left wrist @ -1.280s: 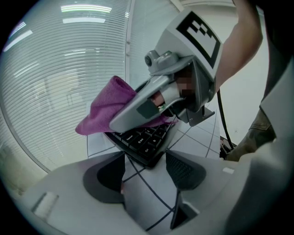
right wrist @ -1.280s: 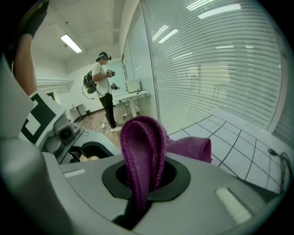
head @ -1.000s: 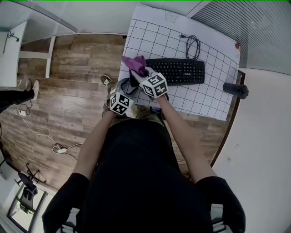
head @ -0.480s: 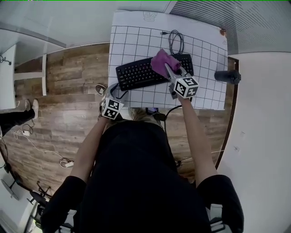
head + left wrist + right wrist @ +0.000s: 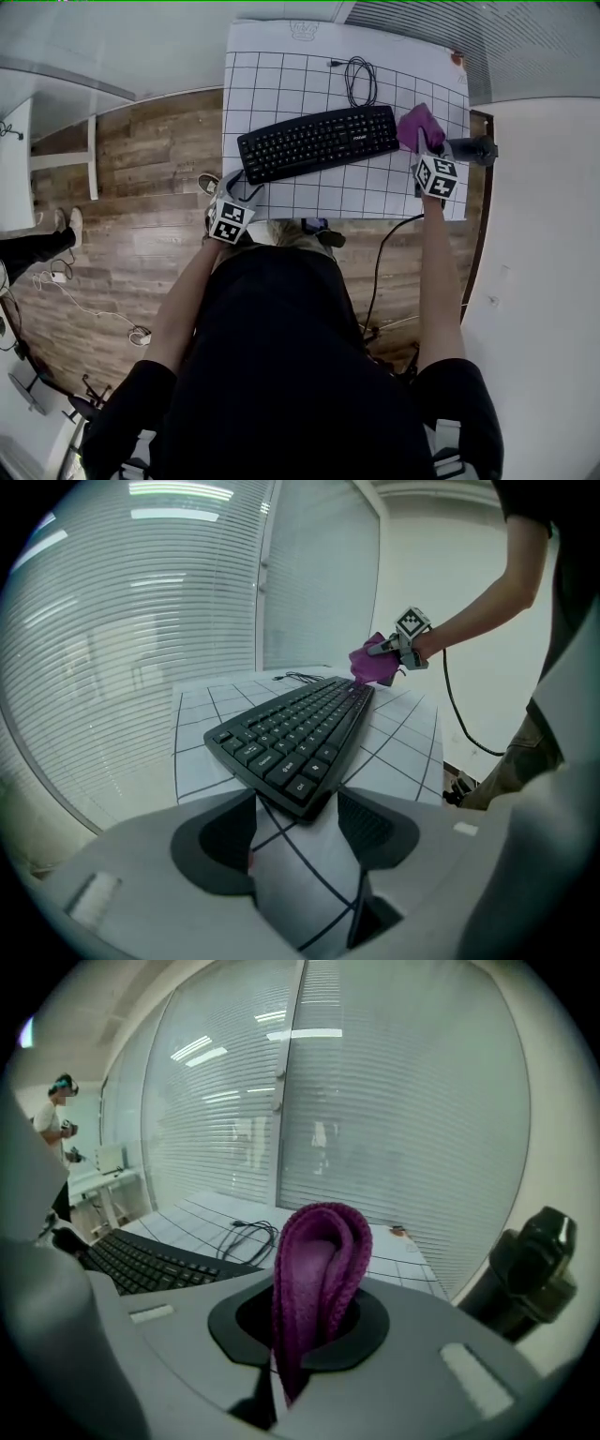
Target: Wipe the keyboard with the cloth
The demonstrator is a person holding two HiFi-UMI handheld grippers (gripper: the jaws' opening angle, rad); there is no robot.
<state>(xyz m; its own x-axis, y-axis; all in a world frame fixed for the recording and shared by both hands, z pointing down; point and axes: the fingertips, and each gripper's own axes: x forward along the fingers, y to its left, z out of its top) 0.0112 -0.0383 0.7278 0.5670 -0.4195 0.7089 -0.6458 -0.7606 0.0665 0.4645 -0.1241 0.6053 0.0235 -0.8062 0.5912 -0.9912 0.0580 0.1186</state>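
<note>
A black keyboard (image 5: 317, 142) lies slanted on the white gridded mat (image 5: 281, 80). My right gripper (image 5: 423, 142) is shut on a purple cloth (image 5: 417, 124), held just off the keyboard's right end. In the right gripper view the folded cloth (image 5: 314, 1269) stands up between the jaws, with the keyboard (image 5: 141, 1262) to the left. My left gripper (image 5: 244, 190) hangs at the table's front edge by the keyboard's left end. Its jaws stand open with nothing between them, and the keyboard's near end (image 5: 295, 728) lies just beyond them.
The keyboard's coiled black cable (image 5: 359, 80) lies on the mat behind it. A black cylindrical object (image 5: 473, 150) sits at the table's right edge, close to my right gripper. Wooden floor lies to the left. Another person (image 5: 61, 1101) stands far off.
My right gripper has carried the cloth rightward along the keyboard, from its left end to past its right end. The left gripper has stayed at the front left edge.
</note>
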